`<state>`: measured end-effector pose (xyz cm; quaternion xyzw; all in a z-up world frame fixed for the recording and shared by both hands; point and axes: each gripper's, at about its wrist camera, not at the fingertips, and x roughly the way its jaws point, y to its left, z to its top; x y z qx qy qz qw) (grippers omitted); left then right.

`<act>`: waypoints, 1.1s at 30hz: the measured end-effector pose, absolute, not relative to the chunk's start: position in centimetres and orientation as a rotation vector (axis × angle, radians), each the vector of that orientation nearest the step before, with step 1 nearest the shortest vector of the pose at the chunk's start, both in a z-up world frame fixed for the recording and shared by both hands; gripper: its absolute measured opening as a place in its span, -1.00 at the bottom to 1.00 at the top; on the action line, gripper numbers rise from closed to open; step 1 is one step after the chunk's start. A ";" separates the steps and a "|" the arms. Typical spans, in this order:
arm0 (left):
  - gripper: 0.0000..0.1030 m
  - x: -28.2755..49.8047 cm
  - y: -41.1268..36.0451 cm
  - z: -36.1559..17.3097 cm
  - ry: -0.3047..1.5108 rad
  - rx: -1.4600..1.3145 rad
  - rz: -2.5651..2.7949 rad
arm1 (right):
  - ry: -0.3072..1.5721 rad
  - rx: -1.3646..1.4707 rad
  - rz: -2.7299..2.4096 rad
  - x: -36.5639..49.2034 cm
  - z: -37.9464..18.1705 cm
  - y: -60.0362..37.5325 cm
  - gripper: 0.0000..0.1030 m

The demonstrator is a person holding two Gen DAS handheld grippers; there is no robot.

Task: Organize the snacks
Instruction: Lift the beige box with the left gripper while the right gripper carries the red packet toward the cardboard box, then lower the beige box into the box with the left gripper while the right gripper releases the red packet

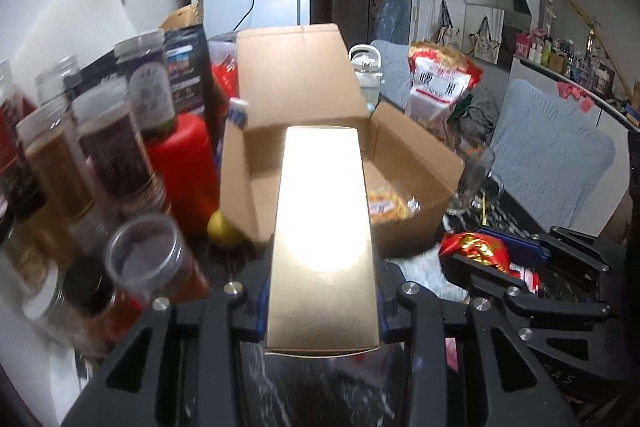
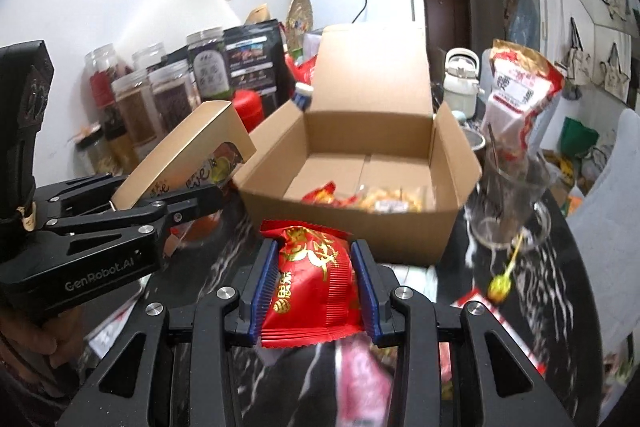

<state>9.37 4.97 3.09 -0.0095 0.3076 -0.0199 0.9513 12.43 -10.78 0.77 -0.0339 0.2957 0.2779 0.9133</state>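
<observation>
My left gripper (image 1: 323, 291) is shut on a long gold carton (image 1: 324, 219), which points toward the open cardboard box (image 1: 416, 163). The right wrist view shows that carton (image 2: 188, 147) tilted up, left of the cardboard box (image 2: 360, 227), with the left gripper (image 2: 192, 201) clamped on its lower end. My right gripper (image 2: 314, 267) is shut on a red snack packet (image 2: 312, 259) with gold print, held just in front of the box's near wall. In the left wrist view the right gripper (image 1: 492, 259) holds that packet (image 1: 480, 247). Several wrapped snacks (image 2: 384, 201) lie inside the box.
Several clear jars (image 1: 108, 147) and a red bottle (image 1: 180, 163) crowd the left side, with a yellow fruit (image 1: 222, 227) by the box corner. Right of the box stand a glass mug (image 2: 516, 195), a tall red-and-white snack bag (image 2: 516, 95) and a lollipop (image 2: 500, 285).
</observation>
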 end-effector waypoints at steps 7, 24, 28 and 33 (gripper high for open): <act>-0.28 13.1 5.3 4.3 0.588 -0.042 -0.058 | 0.569 -0.067 0.565 16.1 2.6 -10.5 -0.28; -0.28 23.0 6.6 4.8 0.556 -0.035 0.003 | 0.487 -0.081 0.530 25.3 5.2 -8.8 -0.28; -0.27 24.9 6.6 3.4 0.606 -0.011 0.026 | 0.518 -0.079 0.519 27.1 4.1 -8.4 -0.28; -0.27 26.9 6.9 1.1 0.691 -0.003 0.058 | 0.583 -0.091 0.501 28.9 2.1 -8.0 -0.28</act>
